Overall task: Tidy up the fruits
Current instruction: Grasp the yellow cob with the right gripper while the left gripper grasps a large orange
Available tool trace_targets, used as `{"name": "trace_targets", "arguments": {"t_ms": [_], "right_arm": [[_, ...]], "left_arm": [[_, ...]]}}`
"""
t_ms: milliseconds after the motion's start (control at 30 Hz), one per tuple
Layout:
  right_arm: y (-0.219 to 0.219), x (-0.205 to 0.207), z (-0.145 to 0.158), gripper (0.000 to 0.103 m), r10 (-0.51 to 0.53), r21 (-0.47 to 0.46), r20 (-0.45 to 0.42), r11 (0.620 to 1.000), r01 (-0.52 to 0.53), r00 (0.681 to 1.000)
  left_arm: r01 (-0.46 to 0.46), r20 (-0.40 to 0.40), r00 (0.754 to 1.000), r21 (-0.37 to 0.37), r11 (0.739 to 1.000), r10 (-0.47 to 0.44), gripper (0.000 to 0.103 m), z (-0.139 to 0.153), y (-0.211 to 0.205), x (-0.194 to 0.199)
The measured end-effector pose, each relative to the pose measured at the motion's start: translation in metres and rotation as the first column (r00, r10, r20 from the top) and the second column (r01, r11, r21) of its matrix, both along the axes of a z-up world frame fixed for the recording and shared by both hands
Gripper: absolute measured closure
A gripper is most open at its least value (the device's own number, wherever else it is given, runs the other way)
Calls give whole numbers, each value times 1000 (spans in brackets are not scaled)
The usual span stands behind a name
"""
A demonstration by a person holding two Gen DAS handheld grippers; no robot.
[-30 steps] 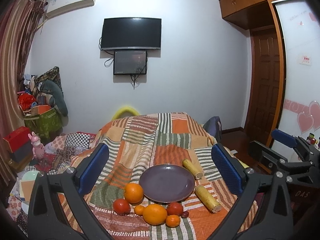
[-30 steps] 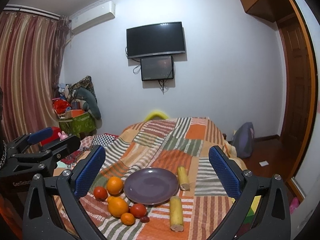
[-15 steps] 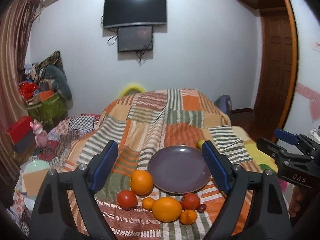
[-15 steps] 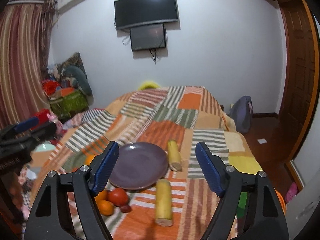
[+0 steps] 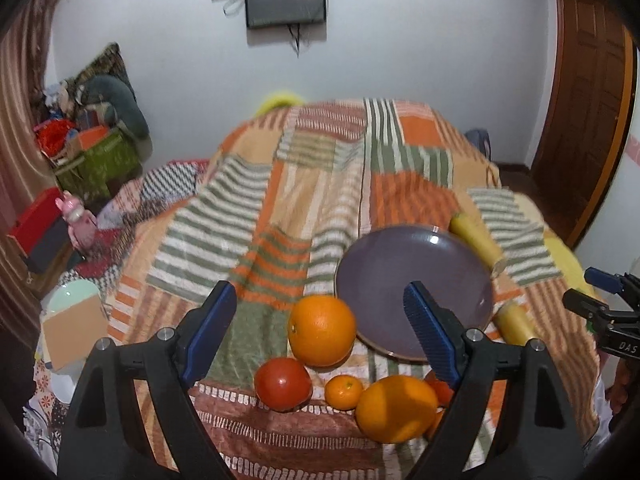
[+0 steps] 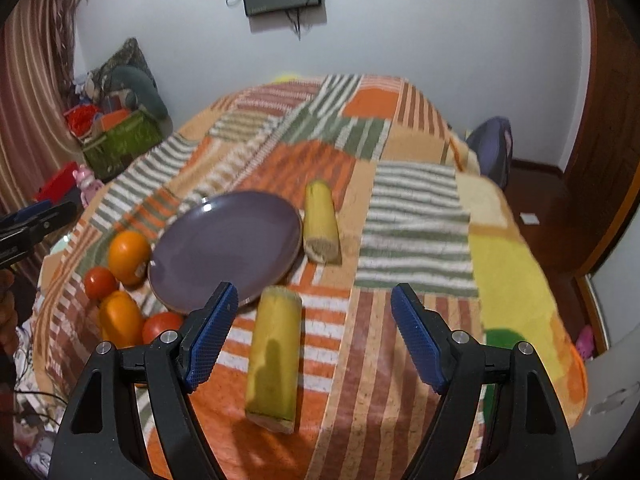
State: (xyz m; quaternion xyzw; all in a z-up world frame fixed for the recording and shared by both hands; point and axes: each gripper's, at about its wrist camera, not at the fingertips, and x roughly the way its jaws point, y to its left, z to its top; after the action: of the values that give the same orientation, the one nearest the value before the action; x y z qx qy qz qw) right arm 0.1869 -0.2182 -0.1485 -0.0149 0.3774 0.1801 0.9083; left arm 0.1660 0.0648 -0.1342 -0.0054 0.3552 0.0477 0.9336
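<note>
A purple plate (image 5: 412,280) (image 6: 224,244) lies on the patchwork blanket. To its left and front lie a round orange (image 5: 322,330), a bigger orange fruit (image 5: 396,408), a tomato (image 5: 282,384) and a small tangerine (image 5: 344,392). Two yellow cut cob pieces lie on the plate's right: one near (image 6: 276,356), one far (image 6: 320,224). My left gripper (image 5: 319,294) hangs open above the round orange, not touching it. My right gripper (image 6: 314,293) is open above the near cob piece, which lies toward its left finger. A second tomato is half hidden behind the left gripper's right finger.
The blanket (image 6: 416,232) drops off at the bed's right edge toward a dark floor and a wooden door (image 5: 584,112). Left of the bed are a green box (image 5: 100,160), a red box (image 5: 36,224) and a pink toy (image 5: 78,220). A backpack (image 6: 492,148) sits beyond the far right corner.
Both grippers have come down and tipped toward the bed, and their jaws have narrowed a little. The fruits and cob pieces now look much closer; none has moved.
</note>
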Motion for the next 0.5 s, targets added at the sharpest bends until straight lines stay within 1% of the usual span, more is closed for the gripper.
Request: {"name": "trace_targets", "arguments": {"t_ms": [167, 233, 333, 400, 467, 500], "right_arm": [[3, 12, -18, 26, 20, 12, -73, 1000, -19, 997], [5, 14, -24, 26, 29, 17, -99, 999, -27, 995], [10, 19, -33, 26, 40, 12, -128, 999, -39, 991], [13, 21, -40, 26, 49, 12, -150, 999, -48, 987], [15, 24, -45, 31, 55, 11, -164, 999, -54, 985], [17, 25, -48, 37, 59, 10, -178, 998, -59, 982]], "left_arm": [[37, -103, 994, -19, 999, -39, 17, -30, 5, 22], [39, -150, 988, -39, 998, -44, 17, -43, 9, 32], [32, -188, 981, -72, 997, -45, 17, -57, 16, 42], [22, -208, 977, -80, 997, -39, 17, -64, 21, 47], [14, -221, 975, -87, 996, -33, 17, -71, 26, 50], [12, -225, 974, -91, 996, -32, 17, -73, 27, 51]]}}
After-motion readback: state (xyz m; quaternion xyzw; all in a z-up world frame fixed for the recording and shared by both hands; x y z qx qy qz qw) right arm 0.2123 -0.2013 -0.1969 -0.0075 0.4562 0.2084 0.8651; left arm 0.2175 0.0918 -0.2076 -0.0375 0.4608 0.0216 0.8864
